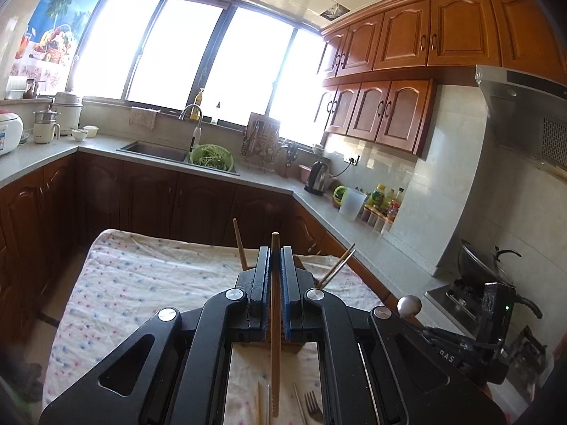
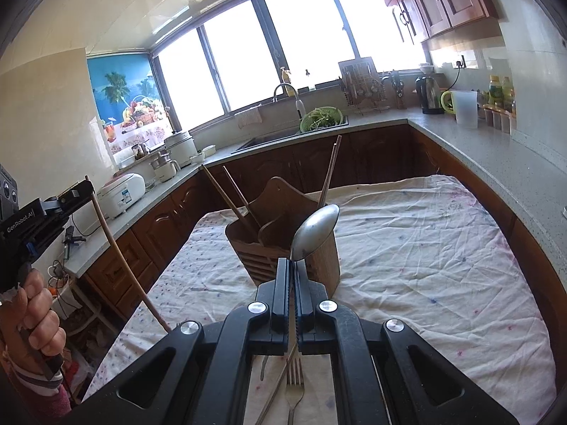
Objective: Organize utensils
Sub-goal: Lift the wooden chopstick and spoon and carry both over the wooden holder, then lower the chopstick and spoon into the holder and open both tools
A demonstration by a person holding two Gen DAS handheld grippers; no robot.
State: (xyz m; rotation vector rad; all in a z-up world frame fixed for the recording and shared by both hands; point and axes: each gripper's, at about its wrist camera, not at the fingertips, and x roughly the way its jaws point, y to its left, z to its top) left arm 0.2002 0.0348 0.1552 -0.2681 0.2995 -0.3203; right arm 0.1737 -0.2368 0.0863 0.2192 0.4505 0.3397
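My left gripper is shut on a wooden chopstick that runs lengthwise between its pads and sticks out past the tips. In the right wrist view that gripper hangs left of the table, a hand on its grip, the chopstick slanting down. My right gripper is shut on a metal spoon with the bowl up, just in front of a wooden utensil holder with chopsticks standing in it. A fork and a loose chopstick lie under this gripper.
The holder stands on a table under a white dotted cloth. Dark wooden cabinets and a grey counter wrap around it, with a sink and green colander, a kettle, and a stove with a wok.
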